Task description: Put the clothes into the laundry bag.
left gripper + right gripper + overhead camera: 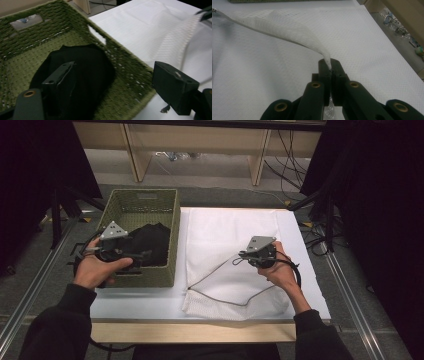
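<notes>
Holding bag [235, 265] mouth raised with right gripper [329, 68] clamped on its edge, keeping it open for loading, while left gripper [112, 85], jaws apart and empty, poised above black cloth [82, 70] in basket [125, 75] below it.

Green woven rectangular baskets: one [170, 245], on the worktop [150, 305]
Black crumpled cloths: one [150, 242], lying inside the basket
White mesh fabric bags with a zip along the edge: one [225, 240], spread on the worktop
Black two-jaw tongs: two, the left tongs [142, 256] and the right tongs [239, 255]
Hands: two, one on each tongs
White worktops: one
</notes>
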`<state>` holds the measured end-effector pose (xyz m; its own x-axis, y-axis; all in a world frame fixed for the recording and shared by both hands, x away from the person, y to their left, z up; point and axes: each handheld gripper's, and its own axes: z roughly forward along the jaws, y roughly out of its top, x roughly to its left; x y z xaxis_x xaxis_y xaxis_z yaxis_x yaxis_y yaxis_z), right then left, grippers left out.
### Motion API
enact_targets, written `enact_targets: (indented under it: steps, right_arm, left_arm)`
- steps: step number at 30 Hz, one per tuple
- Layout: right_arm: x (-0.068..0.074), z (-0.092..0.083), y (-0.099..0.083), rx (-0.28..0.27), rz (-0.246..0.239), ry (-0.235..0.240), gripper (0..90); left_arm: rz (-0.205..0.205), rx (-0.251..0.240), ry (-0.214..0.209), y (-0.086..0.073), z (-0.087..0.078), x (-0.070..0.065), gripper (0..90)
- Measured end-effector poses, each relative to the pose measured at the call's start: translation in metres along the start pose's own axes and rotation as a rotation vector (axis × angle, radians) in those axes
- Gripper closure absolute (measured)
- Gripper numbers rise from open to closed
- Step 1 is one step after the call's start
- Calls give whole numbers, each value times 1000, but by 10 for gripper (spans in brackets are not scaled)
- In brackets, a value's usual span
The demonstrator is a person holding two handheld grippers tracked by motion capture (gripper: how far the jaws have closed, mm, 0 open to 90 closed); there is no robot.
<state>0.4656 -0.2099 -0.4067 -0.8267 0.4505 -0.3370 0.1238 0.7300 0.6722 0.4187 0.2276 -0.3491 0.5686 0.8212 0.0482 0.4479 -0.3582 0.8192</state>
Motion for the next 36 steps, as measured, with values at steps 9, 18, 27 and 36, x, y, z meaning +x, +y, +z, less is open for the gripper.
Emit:
enact_targets:
  steps: [9,18,27,36]
  right_arm:
    - [0,-4,4,-8,-1,1,893]
    - [0,-2,4,-10,-13,11,892]
    - [0,-4,1,-2,3,19,892]
    - [1,-1,1,4,-23,28,892]
  left_arm:
    - [-15,73,42,17,16,32,200]
    - [-17,219,45,10,64,63,194]
    - [62,337,-22,-4,105,74,196]
    - [-30,421,-102,-15,136,77,179]
